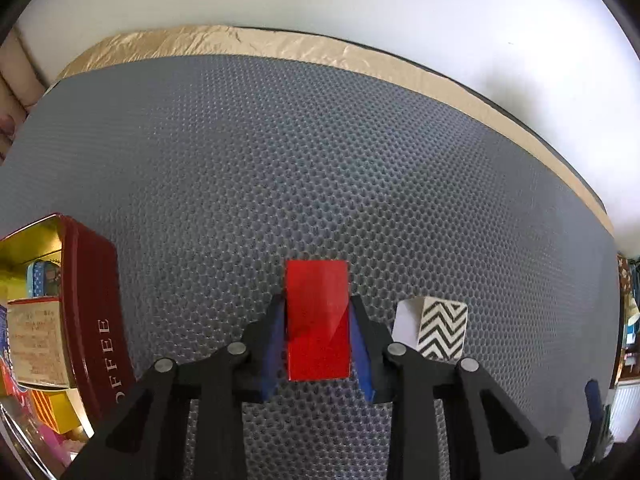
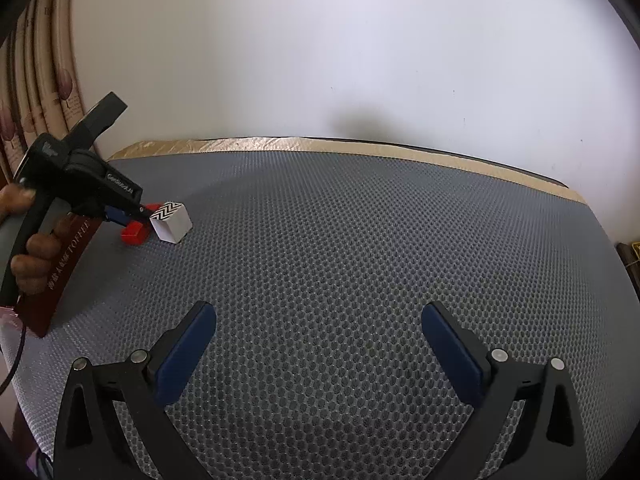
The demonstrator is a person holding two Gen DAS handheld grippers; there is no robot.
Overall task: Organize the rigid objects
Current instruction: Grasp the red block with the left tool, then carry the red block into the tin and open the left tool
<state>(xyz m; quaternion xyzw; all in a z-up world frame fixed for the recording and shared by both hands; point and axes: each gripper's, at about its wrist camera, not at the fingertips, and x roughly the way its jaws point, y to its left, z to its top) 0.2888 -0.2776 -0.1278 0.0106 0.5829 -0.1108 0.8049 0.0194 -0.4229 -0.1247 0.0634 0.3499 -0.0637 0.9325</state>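
A red rectangular block (image 1: 318,320) lies on the grey honeycomb mat (image 1: 320,160). My left gripper (image 1: 318,312) is closed around it, blue pads touching both long sides. A white box with a black zigzag top (image 1: 436,330) sits just right of it. In the right wrist view the left gripper (image 2: 132,216) shows at far left on the red block (image 2: 134,234), next to the zigzag box (image 2: 172,222). My right gripper (image 2: 318,332) is open and empty above the mat.
A dark red coffee tin (image 1: 100,320) stands open at the left, with several small boxes inside (image 1: 36,340). It also shows in the right wrist view (image 2: 60,276). A gold foil strip (image 1: 280,46) borders the mat's far edge by a white wall.
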